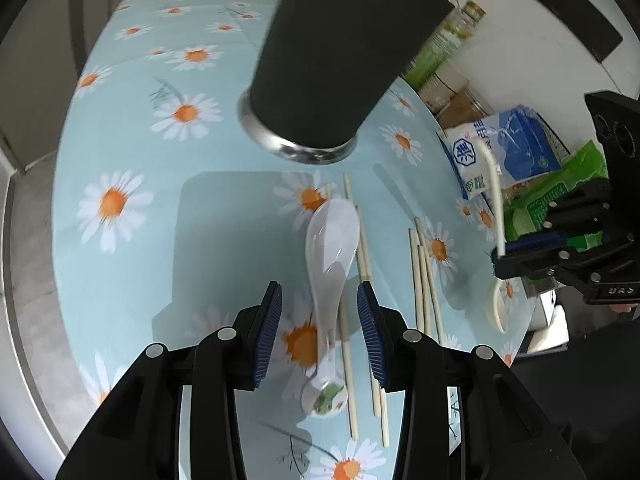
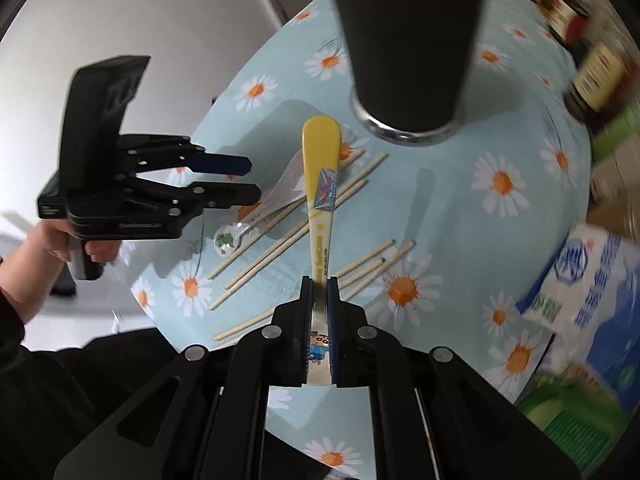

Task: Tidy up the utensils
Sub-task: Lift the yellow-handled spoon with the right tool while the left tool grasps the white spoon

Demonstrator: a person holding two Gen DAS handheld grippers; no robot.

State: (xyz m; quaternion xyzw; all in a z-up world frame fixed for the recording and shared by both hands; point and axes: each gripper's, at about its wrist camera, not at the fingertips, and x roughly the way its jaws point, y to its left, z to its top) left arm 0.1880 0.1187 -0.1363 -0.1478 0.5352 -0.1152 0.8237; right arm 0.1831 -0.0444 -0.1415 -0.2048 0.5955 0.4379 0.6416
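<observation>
A tall black utensil holder [image 1: 340, 52] with a steel base stands on the daisy tablecloth; it also shows in the right wrist view [image 2: 408, 40]. A white ceramic spoon [image 1: 330, 256] lies on chopsticks [image 1: 364, 248] under my open left gripper [image 1: 320, 308], between its fingers but untouched. My right gripper [image 2: 320, 292] is shut on a yellow-and-white spoon [image 2: 322, 184], held in the air above the table, handle end toward the holder. That spoon and gripper also show in the left wrist view [image 1: 496, 208]. Several more chopsticks [image 2: 372, 268] lie loose nearby.
The round table [image 1: 160, 220] has its edge near me. Blue-and-white and green packets [image 1: 516, 152], jars and bottles [image 1: 460, 24] crowd the table's right side. The left gripper with the hand holding it shows in the right wrist view [image 2: 236, 180].
</observation>
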